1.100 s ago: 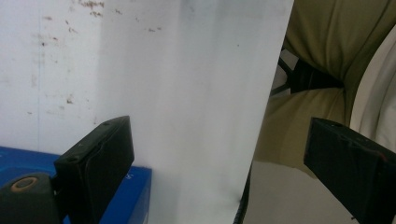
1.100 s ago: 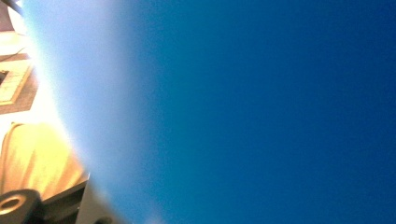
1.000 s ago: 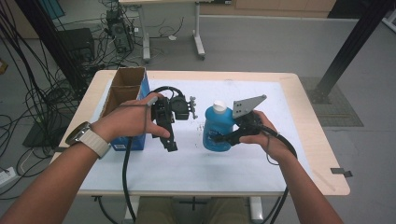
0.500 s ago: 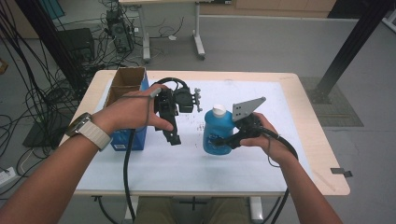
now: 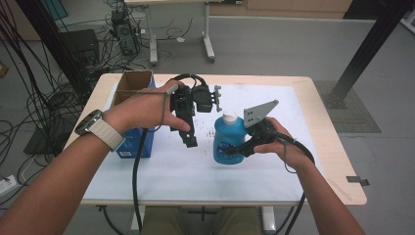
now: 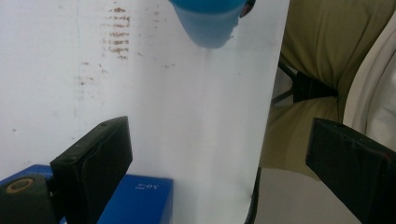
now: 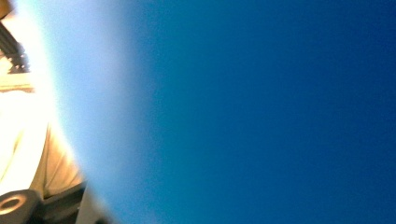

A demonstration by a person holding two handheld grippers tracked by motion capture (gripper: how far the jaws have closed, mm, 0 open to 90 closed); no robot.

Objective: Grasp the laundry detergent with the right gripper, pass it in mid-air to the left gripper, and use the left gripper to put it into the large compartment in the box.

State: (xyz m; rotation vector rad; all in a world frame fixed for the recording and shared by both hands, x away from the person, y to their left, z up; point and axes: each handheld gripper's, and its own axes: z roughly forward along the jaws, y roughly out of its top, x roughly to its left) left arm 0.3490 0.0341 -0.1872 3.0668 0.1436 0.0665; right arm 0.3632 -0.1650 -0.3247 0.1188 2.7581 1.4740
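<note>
Right gripper clamps the blue bottle upright between its jaws on the white table, left gripper hangs just beside it, jaws wide and empty, cardboard box behind it.

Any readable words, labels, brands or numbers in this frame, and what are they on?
None can be read for sure.
Blue bottle: dark label, too blurred to read.
Blue box: small white print, upside down and too blurred to read; in the high view, white print too small.

bottle: glossy blue plastic, white cap | box: brown cardboard | table: matt white sheet, wood edge
</note>
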